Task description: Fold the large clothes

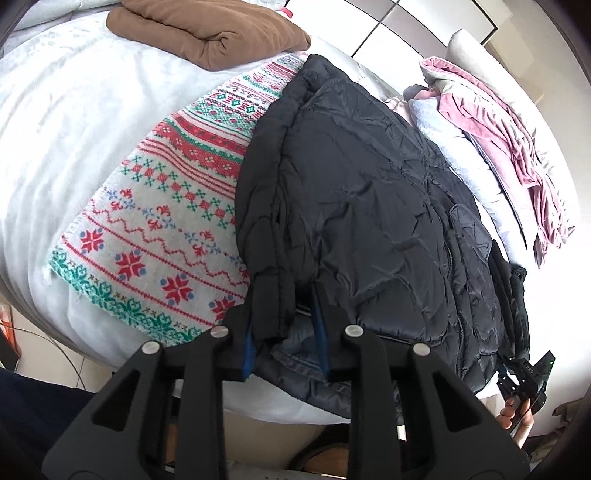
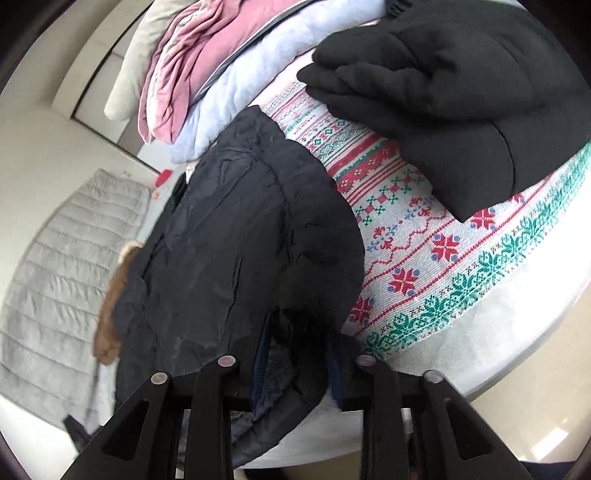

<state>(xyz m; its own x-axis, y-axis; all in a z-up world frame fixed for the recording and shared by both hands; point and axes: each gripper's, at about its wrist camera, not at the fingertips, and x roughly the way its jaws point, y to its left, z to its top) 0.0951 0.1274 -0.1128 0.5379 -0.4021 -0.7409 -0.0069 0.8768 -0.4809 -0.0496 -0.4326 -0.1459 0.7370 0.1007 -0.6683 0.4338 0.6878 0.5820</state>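
A dark navy puffer jacket (image 1: 369,192) lies spread on a patterned knit blanket (image 1: 159,206) on the bed. My left gripper (image 1: 286,314) is at the jacket's near hem, and its blue pads (image 1: 245,350) are shut on a fold of the padded edge. In the right wrist view the same jacket (image 2: 240,240) hangs partly over the bed's edge. There my right gripper (image 2: 299,339) has bunched jacket fabric pinched between its blue pads (image 2: 260,369). The right gripper's body (image 1: 524,373) also shows at the jacket's far right corner, held by a hand.
A folded brown garment (image 1: 210,29) lies at the far end of the white bed cover (image 1: 74,110). A pink and lavender pile (image 2: 192,55) lies beside the jacket. A folded black garment (image 2: 443,92) rests on the blanket (image 2: 424,258). A grey quilted coat (image 2: 66,258) with brown fur trim (image 2: 110,314) lies on the floor.
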